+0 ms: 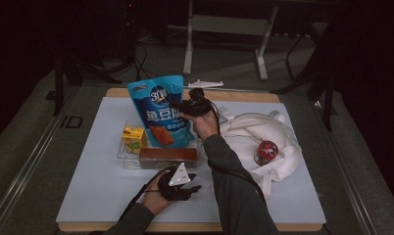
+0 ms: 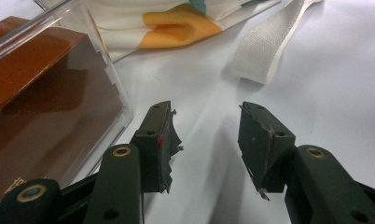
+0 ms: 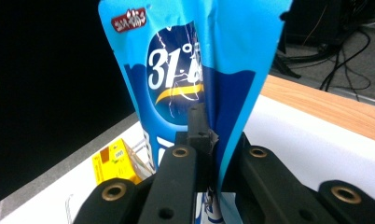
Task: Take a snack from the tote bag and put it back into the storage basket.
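While the right gripper (image 1: 181, 105) pinches the blue snack pouch (image 1: 160, 110) by its side edge, the high view shows the pouch upright, long axis vertical, above the clear tray (image 1: 122, 152) on a white mat (image 1: 102, 191); dark floor surrounds the table. Left gripper view: the left gripper (image 2: 209, 140) rests half open, empty. Right gripper view: the jaws clamp the pouch's edge.
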